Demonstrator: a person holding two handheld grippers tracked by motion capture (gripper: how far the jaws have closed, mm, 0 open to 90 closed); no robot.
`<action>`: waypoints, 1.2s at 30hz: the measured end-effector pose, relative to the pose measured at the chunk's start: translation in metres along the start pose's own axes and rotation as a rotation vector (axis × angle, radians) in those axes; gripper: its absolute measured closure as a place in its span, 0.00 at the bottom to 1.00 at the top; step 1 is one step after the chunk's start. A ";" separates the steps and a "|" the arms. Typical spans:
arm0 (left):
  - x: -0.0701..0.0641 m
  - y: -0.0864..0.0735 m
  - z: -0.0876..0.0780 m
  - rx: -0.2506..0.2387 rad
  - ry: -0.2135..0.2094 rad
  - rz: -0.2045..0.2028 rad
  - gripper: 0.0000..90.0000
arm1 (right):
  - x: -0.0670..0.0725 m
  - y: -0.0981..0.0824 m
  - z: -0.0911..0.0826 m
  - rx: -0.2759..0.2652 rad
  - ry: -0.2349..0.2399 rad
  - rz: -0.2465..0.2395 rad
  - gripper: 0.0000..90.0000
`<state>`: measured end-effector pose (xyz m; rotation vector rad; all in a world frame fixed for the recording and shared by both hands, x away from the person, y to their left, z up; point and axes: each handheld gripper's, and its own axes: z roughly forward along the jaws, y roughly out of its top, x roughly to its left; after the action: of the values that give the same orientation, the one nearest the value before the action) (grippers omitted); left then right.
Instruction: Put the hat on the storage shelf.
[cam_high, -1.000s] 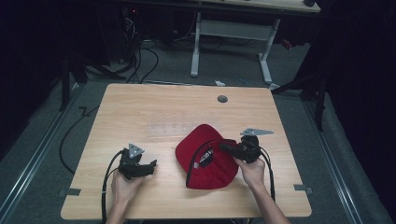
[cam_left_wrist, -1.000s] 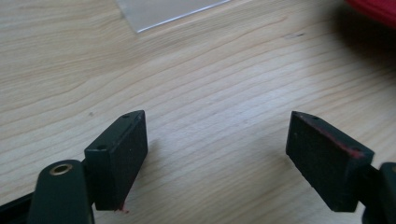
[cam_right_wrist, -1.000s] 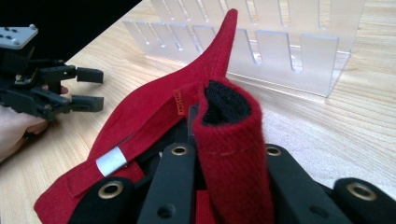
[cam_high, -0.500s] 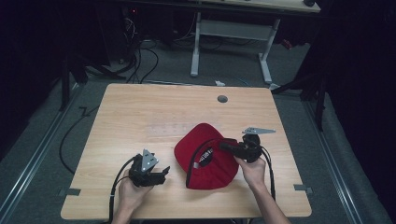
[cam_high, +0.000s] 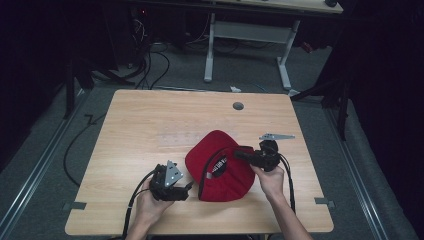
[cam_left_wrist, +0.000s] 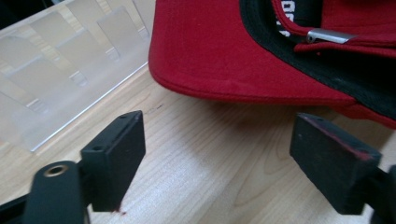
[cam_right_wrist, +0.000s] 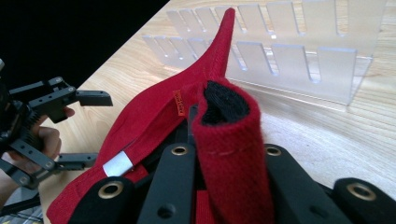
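- Near the table's (cam_high: 150, 120) front edge lies a red cap (cam_high: 220, 172), upturned.
- Right gripper (cam_right_wrist: 224, 154) pinches its rear band.
- Left gripper (cam_left_wrist: 233, 158), jaws wide and just opening, empty: close squarely on the brim.

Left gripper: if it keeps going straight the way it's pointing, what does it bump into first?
Most likely the red cap. The left gripper has open jaws aimed across bare table at the cap's edge, with nothing between them, though depth is hard to judge.

Bare table (cam_high: 150, 120) left of cap (cam_high: 220, 175); clear rack (cam_right_wrist: 299, 60) blocks beyond.
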<state>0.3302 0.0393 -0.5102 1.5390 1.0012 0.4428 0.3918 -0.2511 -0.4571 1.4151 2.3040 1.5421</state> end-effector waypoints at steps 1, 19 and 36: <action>-0.001 0.000 0.001 0.004 0.001 0.004 0.20 | 0.000 0.001 0.001 -0.001 0.006 -0.001 0.92; -0.008 -0.003 0.015 0.006 0.011 0.063 0.20 | 0.002 0.008 0.010 0.026 0.038 0.047 0.92; -0.001 0.005 0.010 -0.017 -0.014 0.012 0.25 | 0.004 0.003 0.014 0.087 0.040 0.052 0.91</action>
<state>0.3385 0.0328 -0.5076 1.5317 0.9751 0.4473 0.3981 -0.2379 -0.4608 1.4889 2.4037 1.5147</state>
